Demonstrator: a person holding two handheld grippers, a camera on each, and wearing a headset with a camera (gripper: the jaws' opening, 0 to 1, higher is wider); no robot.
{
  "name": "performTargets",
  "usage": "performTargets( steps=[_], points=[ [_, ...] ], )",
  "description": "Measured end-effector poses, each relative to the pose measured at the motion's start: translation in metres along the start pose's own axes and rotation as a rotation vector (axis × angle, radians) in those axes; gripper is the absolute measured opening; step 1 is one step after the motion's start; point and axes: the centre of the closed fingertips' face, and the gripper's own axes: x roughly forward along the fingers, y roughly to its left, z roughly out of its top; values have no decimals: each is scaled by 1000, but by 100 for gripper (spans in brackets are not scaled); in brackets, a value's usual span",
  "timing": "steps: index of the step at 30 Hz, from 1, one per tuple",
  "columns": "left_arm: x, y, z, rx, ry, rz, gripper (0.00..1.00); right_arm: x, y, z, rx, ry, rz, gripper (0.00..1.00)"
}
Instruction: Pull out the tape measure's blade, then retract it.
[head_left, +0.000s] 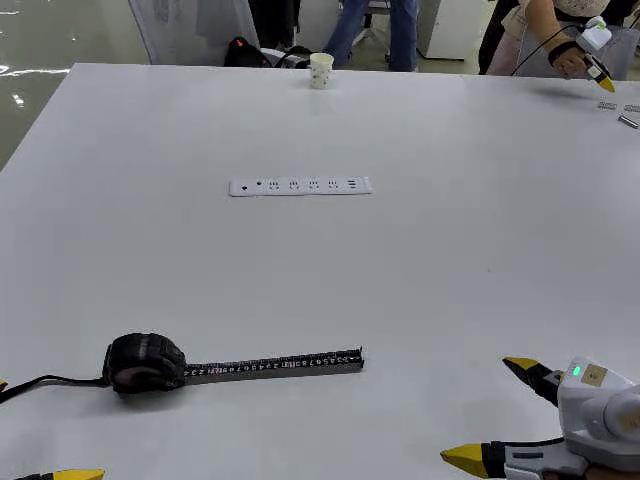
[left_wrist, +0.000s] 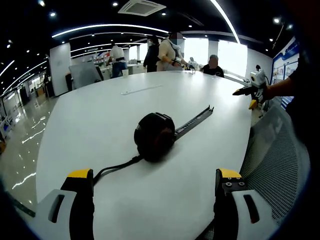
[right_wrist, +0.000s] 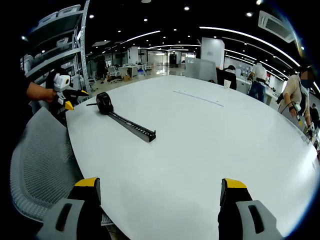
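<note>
A black tape measure (head_left: 145, 362) lies on the white table (head_left: 420, 260) near the front left. Its blade (head_left: 275, 365) is drawn out flat to the right, and a black strap (head_left: 45, 383) trails left. My left gripper (head_left: 35, 430) is at the bottom left corner, open, just short of the strap. In the left gripper view the case (left_wrist: 155, 135) sits ahead of my open left gripper (left_wrist: 155, 175) with a gap between. My right gripper (head_left: 490, 412) stands open at the front right, well clear of the blade's end (right_wrist: 150, 135), with nothing in my right gripper (right_wrist: 160, 184).
A white power strip (head_left: 300, 186) lies mid-table and a paper cup (head_left: 321, 70) stands at the far edge. Another person's gripper (head_left: 592, 55) works at the far right by small metal parts (head_left: 620, 112). A mesh chair (right_wrist: 40, 165) sits by the near edge.
</note>
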Motion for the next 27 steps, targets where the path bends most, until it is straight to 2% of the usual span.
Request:
performTargets(
  steps=[16, 22, 25, 26, 27],
  points=[
    [0, 5, 3, -13, 9, 11, 99, 1, 6, -5, 11, 24, 18, 99],
    [4, 4, -1, -19, 20, 7, 99, 2, 6, -6, 15, 28, 19, 99],
    [6, 3, 2, -37, 20, 11, 99, 3, 6, -8, 3, 45, 18, 99],
    [7, 4, 2, -40, 22, 16, 99, 3, 6, -8, 0, 47, 21, 99],
    [8, 8, -4, -15, 61, 42, 99, 4, 6, -7, 0, 44, 25, 99]
  ],
)
